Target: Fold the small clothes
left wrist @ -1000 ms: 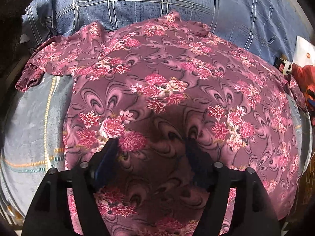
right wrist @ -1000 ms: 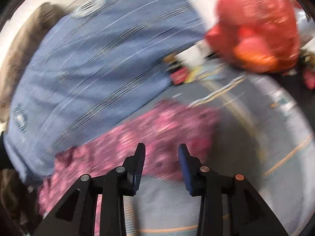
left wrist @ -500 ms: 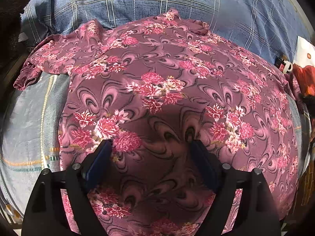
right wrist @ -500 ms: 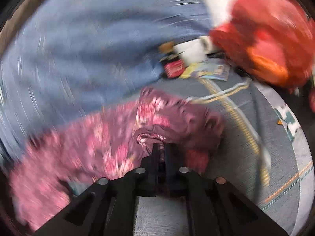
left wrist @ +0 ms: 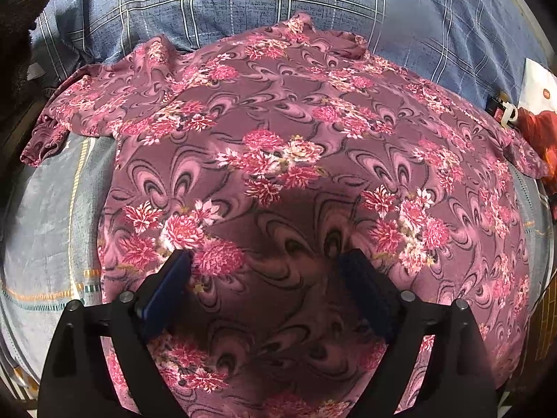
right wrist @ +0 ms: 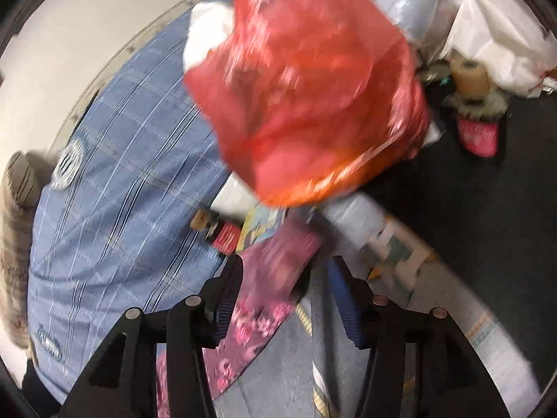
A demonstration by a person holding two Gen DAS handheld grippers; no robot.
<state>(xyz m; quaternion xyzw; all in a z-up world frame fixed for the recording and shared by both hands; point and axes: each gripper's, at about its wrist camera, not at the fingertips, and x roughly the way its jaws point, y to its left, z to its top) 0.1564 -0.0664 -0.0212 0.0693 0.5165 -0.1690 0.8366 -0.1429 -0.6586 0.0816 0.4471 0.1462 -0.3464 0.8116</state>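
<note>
A maroon blouse with pink flowers [left wrist: 278,160] lies spread flat on the bed and fills the left wrist view. My left gripper [left wrist: 266,256] hovers over its lower middle. Its jaws are opening wide, with only flat cloth beneath them and nothing pinched. In the blurred right wrist view, the blouse's right sleeve [right wrist: 257,313] stretches out toward the bed's edge. My right gripper [right wrist: 285,261] has its jaws opening around that sleeve; the cloth lies between the fingers and the pads do not press it.
A blue plaid quilt [left wrist: 243,0] lies behind the blouse, on a grey striped sheet [left wrist: 45,209]. A red plastic bag [right wrist: 306,97] looms just beyond the sleeve, with a small bottle [right wrist: 222,235], white bags [right wrist: 497,35] and dark floor [right wrist: 487,226] past the bed's edge.
The right gripper shut on the sleeve, swung right toward the red bag and rolled, and now its jaws stand apart. The left jaws widened; that hand stayed in place.
</note>
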